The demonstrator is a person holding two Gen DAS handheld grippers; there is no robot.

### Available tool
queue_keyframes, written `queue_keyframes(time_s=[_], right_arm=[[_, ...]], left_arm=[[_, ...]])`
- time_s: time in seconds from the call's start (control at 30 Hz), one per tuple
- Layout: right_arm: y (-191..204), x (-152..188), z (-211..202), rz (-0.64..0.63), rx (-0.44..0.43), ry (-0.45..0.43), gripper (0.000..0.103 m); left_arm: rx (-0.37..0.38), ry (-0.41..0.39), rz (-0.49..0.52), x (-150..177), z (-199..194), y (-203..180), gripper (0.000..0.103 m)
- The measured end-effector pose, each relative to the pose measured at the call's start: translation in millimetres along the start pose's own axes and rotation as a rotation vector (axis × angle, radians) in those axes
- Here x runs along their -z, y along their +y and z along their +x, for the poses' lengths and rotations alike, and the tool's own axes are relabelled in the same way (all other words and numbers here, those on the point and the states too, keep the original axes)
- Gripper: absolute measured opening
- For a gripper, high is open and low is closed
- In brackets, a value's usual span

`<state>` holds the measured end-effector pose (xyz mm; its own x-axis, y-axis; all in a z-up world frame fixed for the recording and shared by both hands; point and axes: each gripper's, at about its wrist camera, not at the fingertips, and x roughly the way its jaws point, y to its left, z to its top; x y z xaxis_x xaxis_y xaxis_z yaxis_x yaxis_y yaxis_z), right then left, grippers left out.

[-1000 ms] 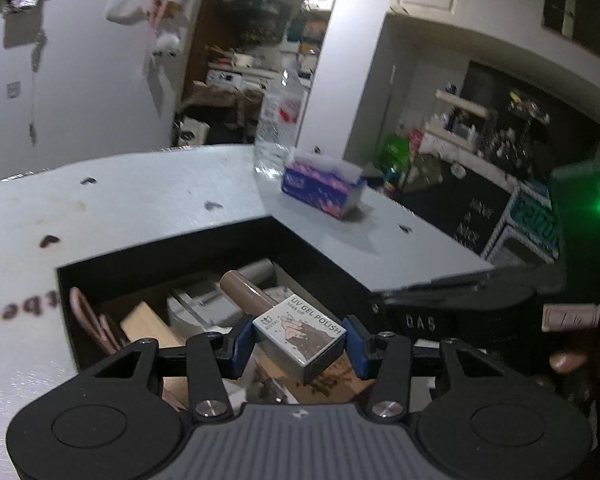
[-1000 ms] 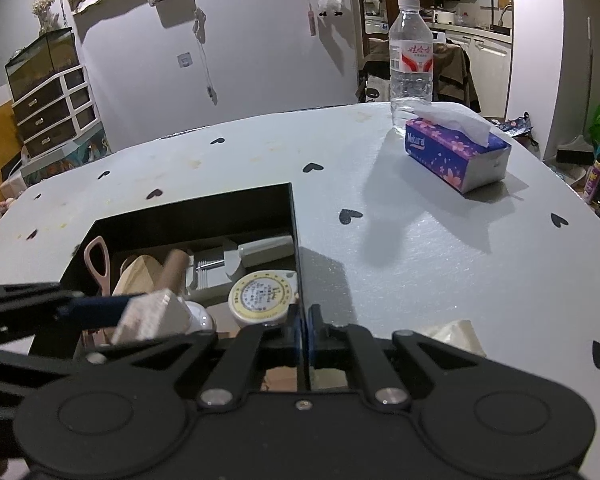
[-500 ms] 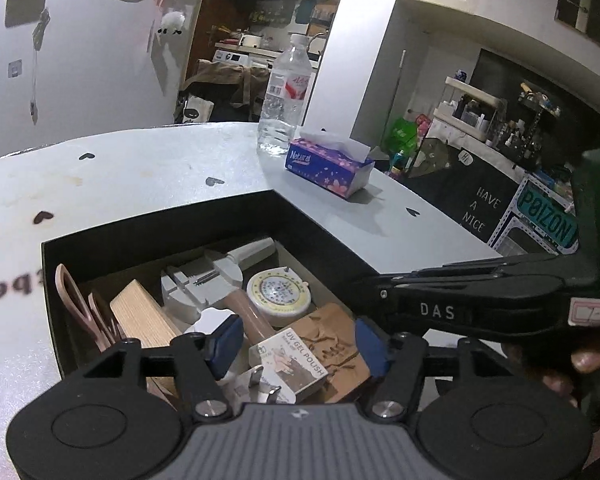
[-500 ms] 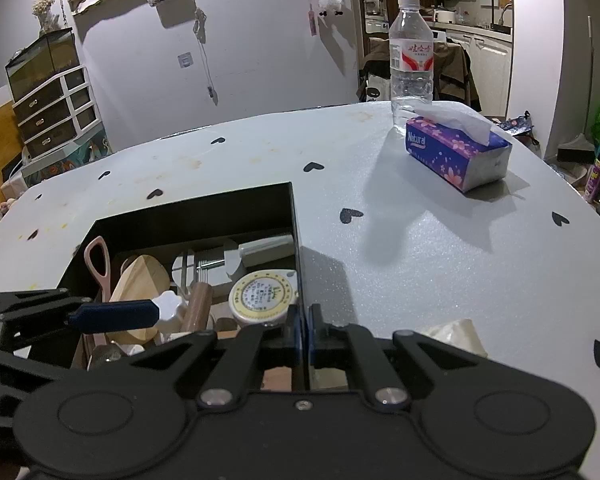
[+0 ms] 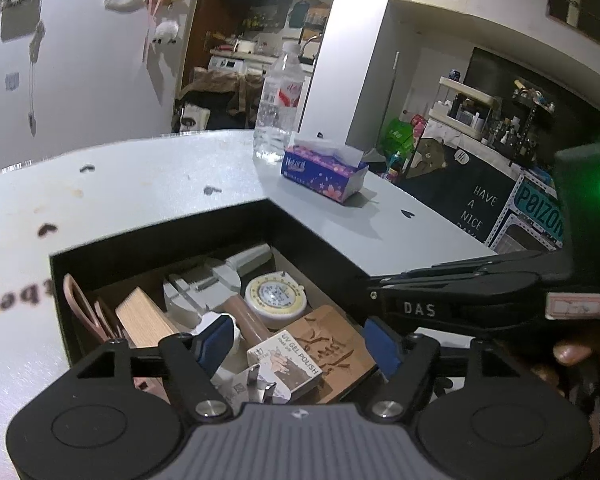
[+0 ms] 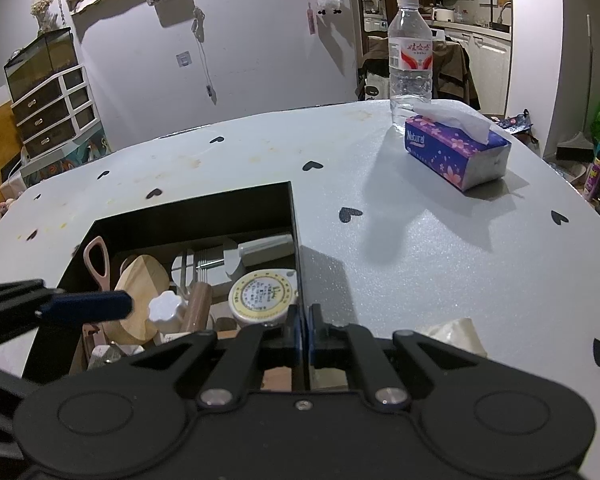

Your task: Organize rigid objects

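Note:
A black box set in the white table holds several rigid objects. A small UV gel polish box lies in it on a carved wooden piece, beside a round tape measure, a wooden block and pink scissors. My left gripper is open and empty just above the gel polish box. My right gripper is shut and empty at the box's right wall. The tape measure and scissors also show in the right wrist view.
A purple tissue box and a water bottle stand at the table's far right. A crumpled tissue lies near my right gripper. The white table has black heart marks.
My left gripper opened and let the gel polish box drop into the black box, then drew back a little. The right gripper stayed still and shut.

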<state>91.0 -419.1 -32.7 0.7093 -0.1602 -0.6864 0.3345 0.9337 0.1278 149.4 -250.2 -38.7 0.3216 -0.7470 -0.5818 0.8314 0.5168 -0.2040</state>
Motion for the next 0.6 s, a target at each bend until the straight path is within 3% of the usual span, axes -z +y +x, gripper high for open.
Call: queue_keyframes(time_s=[0.33,0.5,0.6], right_arm=[[0,0,0,-0.006,0.007,0.0,0.004],[2,1,1,-0.013,0.016,0.003,0.004],[2,2,0,-0.02,0.021,0.001,0.005]], left_arm=[[-0.038,-0.096,-0.004,-5,-41,5,0.091],[-0.091,-0.135,-0.061,-7,-61,14,0.102],[-0.152,-0.135,-0.096,-5,-66,19,0.103]])
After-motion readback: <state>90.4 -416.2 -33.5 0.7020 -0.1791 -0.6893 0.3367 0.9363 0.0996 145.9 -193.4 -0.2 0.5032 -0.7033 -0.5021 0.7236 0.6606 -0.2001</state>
